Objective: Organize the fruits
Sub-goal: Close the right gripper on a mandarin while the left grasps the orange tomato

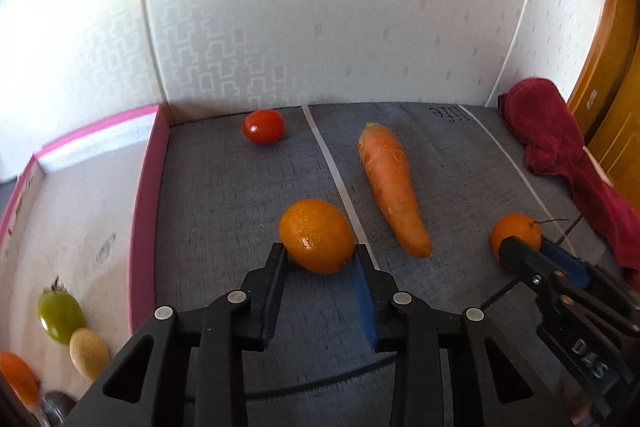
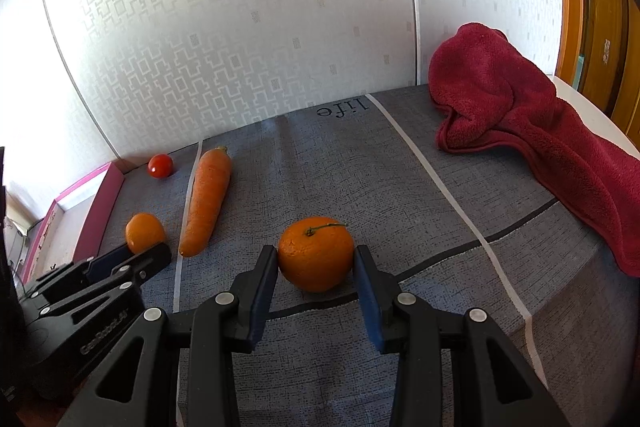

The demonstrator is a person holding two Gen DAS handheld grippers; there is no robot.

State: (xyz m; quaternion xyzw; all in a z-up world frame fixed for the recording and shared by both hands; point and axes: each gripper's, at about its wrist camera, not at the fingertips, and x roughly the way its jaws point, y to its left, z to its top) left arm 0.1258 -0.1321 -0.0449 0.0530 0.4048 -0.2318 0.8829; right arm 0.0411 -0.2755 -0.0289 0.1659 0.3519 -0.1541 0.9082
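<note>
- The left gripper is set around a kumquat-like orange fruit; both pads appear to touch its sides, so it is judged clamped on the fruit, which rests on the grey cloth-covered surface.
- The right gripper is closed likewise on a stemmed mandarin, seated on the surface near its front edge.
- The pink-walled box lies along the surface's left edge, directly left of the left gripper; a green tomato and other produce are already held inside.
- The left gripper is judged nearer the box; the mandarin would have to be carried past the carrot, whose long axis runs front to back.
</note>
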